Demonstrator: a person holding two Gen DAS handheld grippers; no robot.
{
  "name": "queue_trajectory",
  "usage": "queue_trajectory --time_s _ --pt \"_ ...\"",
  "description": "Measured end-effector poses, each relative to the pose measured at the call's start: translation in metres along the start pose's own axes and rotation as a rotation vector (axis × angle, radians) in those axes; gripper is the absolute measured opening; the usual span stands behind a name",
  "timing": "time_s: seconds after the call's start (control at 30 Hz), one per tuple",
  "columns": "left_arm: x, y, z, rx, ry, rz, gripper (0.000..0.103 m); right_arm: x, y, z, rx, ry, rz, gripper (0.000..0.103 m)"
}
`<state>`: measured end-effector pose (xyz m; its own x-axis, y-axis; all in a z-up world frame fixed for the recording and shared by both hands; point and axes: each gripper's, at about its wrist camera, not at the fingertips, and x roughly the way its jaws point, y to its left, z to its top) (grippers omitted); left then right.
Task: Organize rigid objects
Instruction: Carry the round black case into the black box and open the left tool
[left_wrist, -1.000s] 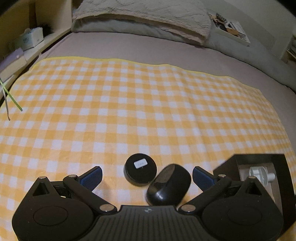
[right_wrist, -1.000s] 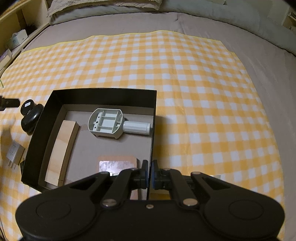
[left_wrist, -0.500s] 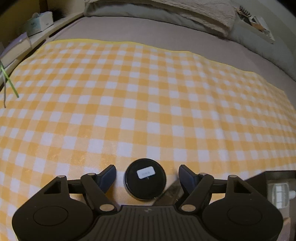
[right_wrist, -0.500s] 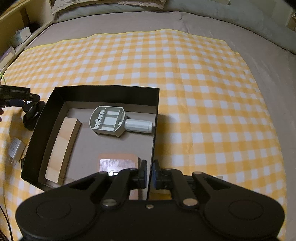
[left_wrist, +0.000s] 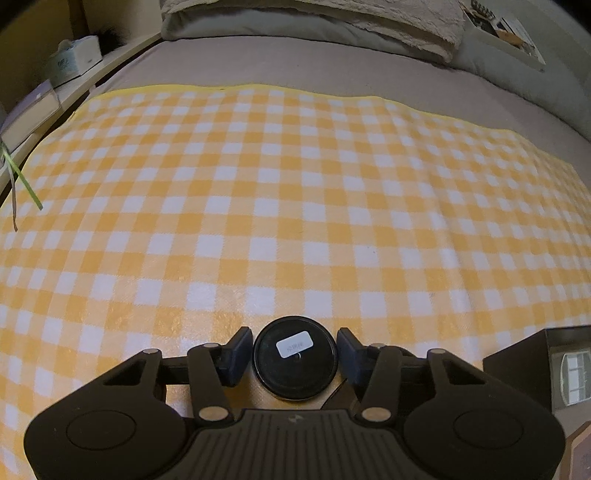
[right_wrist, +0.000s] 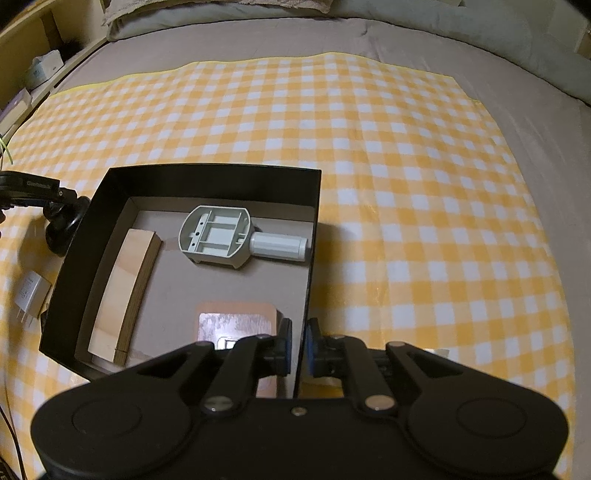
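A black round tin (left_wrist: 295, 363) with a white label lies on the yellow checked cloth (left_wrist: 295, 203). My left gripper (left_wrist: 294, 352) straddles it, jaws closing, and both pads sit against its rim. A black oval object (right_wrist: 59, 236) lies just beside it, mostly hidden under that gripper. My right gripper (right_wrist: 299, 343) is shut on the right wall of the black box (right_wrist: 207, 173). The box holds a grey plastic tool (right_wrist: 218, 236) with a white handle, a wooden block (right_wrist: 125, 288) and a copper-coloured plate (right_wrist: 236, 317).
A white plug adapter (right_wrist: 31, 295) lies on the cloth left of the box. The cloth covers a grey bed, with pillows (left_wrist: 314, 18) at the far end. A shelf with a tissue box (left_wrist: 74, 59) runs along the left side.
My left gripper moved forward and down over the round tin, and its jaws narrowed from wide apart to the tin's sides. The oval object slipped under the gripper body. The right gripper stayed put.
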<state>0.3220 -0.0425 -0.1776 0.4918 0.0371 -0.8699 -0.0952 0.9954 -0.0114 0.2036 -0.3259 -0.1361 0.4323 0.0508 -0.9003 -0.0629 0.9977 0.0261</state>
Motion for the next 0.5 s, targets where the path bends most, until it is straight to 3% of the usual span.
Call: queue_trajectory --time_s 0.33,0.5 --pt "-0.053 0.018 0.0 -0.01 -0.107 -0.05 0.051 0.008 0.002 0.001 -0.006 0.007 -0.014 0.005" --pt "-0.084 -0.004 -0.003 0.029 -0.158 -0.163 0.051 0.01 0.004 0.005 -0.03 0.01 -0.034 0.005"
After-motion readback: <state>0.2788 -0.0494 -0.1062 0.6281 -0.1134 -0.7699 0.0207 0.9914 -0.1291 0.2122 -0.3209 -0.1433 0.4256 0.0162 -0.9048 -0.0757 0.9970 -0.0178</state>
